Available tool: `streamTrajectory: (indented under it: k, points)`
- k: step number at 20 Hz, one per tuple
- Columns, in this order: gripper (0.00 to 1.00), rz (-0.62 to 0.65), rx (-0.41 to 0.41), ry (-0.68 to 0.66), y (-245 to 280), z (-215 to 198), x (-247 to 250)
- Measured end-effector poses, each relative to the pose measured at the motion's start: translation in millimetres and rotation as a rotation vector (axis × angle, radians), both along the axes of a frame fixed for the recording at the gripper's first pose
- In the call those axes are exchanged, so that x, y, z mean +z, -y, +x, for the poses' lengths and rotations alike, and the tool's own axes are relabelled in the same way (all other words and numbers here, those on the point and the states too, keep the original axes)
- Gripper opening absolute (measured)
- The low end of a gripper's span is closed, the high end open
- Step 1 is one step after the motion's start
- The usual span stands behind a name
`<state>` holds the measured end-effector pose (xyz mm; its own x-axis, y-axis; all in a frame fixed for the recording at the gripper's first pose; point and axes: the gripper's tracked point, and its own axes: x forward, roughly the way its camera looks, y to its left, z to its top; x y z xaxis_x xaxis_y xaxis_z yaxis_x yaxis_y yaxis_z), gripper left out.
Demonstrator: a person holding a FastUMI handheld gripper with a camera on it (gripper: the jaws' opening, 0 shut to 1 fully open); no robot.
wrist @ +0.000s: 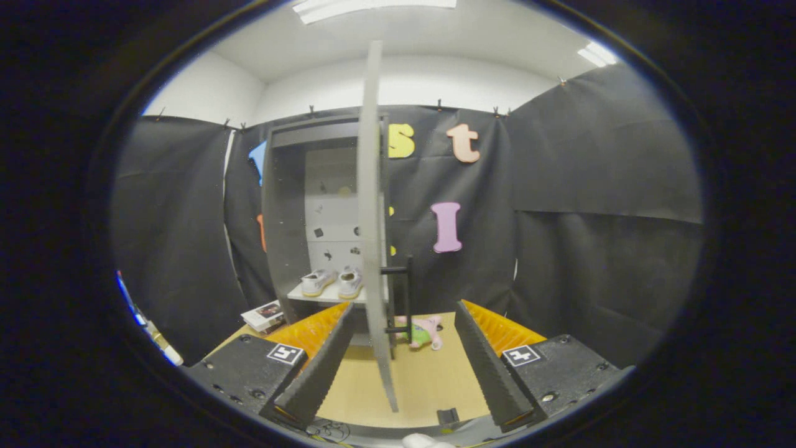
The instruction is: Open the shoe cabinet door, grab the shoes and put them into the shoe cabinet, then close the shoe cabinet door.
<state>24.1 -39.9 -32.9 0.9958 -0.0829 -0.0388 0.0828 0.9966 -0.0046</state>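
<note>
The grey shoe cabinet (287, 211) stands ahead on the wooden table. Its door (372, 211) is swung out towards me, edge-on, and its lower edge reaches in between my fingers. A black bar handle (407, 292) sticks out on the door's right side. A pair of white shoes (333, 282) sits side by side on the cabinet's white shelf (323, 300), to the left of the door. My gripper (401, 364) is open, one finger on each side of the door's edge, touching nothing.
A pink and green soft toy (423, 331) lies on the table right of the door, beyond my fingers. A small stack of books (264, 315) rests left of the cabinet. Black cloth walls close the booth all around.
</note>
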Motion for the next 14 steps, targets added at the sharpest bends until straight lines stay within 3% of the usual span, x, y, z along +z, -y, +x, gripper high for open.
streamTrajectory:
  k: [4, 8, 14]
  points:
    - [1.0, 0.009, -0.034, -0.012, 60.2, 12.2, -6.5]
    - [0.99, 0.01, -0.014, -0.035, 94.6, 35.2, -14.8]
    - [0.99, 0.008, 0.131, -0.068, 82.5, 81.7, -20.9]
